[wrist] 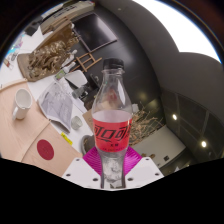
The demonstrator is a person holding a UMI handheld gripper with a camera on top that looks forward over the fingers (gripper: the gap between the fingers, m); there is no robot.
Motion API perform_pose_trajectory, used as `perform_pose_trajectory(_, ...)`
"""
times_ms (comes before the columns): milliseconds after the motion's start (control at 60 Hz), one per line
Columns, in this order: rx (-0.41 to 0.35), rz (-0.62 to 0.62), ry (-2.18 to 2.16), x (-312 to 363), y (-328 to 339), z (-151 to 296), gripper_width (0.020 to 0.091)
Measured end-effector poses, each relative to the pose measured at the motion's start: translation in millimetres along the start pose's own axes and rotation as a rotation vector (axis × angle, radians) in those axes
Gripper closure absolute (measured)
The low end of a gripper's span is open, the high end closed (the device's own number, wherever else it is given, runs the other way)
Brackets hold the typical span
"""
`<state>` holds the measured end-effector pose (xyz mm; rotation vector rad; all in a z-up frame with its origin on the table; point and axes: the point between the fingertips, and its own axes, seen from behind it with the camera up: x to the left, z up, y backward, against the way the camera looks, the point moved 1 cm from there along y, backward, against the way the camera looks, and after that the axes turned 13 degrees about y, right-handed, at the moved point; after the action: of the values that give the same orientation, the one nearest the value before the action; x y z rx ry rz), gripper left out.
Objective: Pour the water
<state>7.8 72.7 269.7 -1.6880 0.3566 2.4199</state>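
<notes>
Between the jaws, pinched by both pink pads [92, 160], stands the bottle [111, 115], its long axis tilted slightly. Off its left side, on the surface [30, 140], sits the cup [20, 103].

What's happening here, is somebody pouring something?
Not pouring yet. A handheld gripper has its jaws closed on the lower part of a clear plastic bottle with a red label and clear cap, holding it upright and lifted above a cluttered table. A white paper cup stands on that table, off to one side.
</notes>
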Motion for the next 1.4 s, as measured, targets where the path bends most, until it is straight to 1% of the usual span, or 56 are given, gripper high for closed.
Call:
perform_pose_trajectory(83, -0.061, -0.042, 0.179, 6, -14, 37, 0.0878)
perform_pose_trajectory(200, -0.116, -0.084, 0.419, 21, -25, 76, 0.0879)
perform_pose_trajectory(400, -0.214, -0.176, 0.818, 60, -43, 125, 0.0880)
perform_pose_trajectory(517, -0.235, -0.221, 1.016, 79, -49, 138, 0.0880)
perform_pose_trajectory(567, -0.258, -0.233, 1.068, 86, -49, 141, 0.0880)
perform_pose_trajectory(617, -0.264, -0.239, 1.097, 89, -50, 144, 0.0880)
perform_pose_trajectory(717, -0.255, -0.225, 1.094, 92, -53, 143, 0.0880)
perform_pose_trajectory(783, -0.234, -0.219, 1.063, 87, -54, 142, 0.0881)
perform_pose_trajectory(867, -0.226, -0.183, 0.959, 77, -53, 140, 0.0881)
perform_pose_trajectory(950, -0.200, -0.118, 0.760, 63, -51, 132, 0.0880)
perform_pose_trajectory(1033, -0.164, -0.034, 0.499, 55, -44, 121, 0.0880)
perform_pose_trajectory(1133, -0.135, 0.116, 0.138, 52, -37, 107, 0.0875)
perform_pose_trajectory(1200, -0.128, 0.208, -0.095, 57, -31, 101, 0.0875)
perform_pose_trajectory(1217, -0.119, 0.207, -0.149, 64, -25, 102, 0.0875)
perform_pose_trajectory(1283, -0.117, 0.300, -0.341, 72, -30, 91, 0.0875)
perform_pose_trajectory(1350, -0.104, 0.403, -0.515, 97, -31, 83, 0.0876)
perform_pose_trajectory(1400, -0.093, 0.457, -0.626, 117, -33, 78, 0.0876)
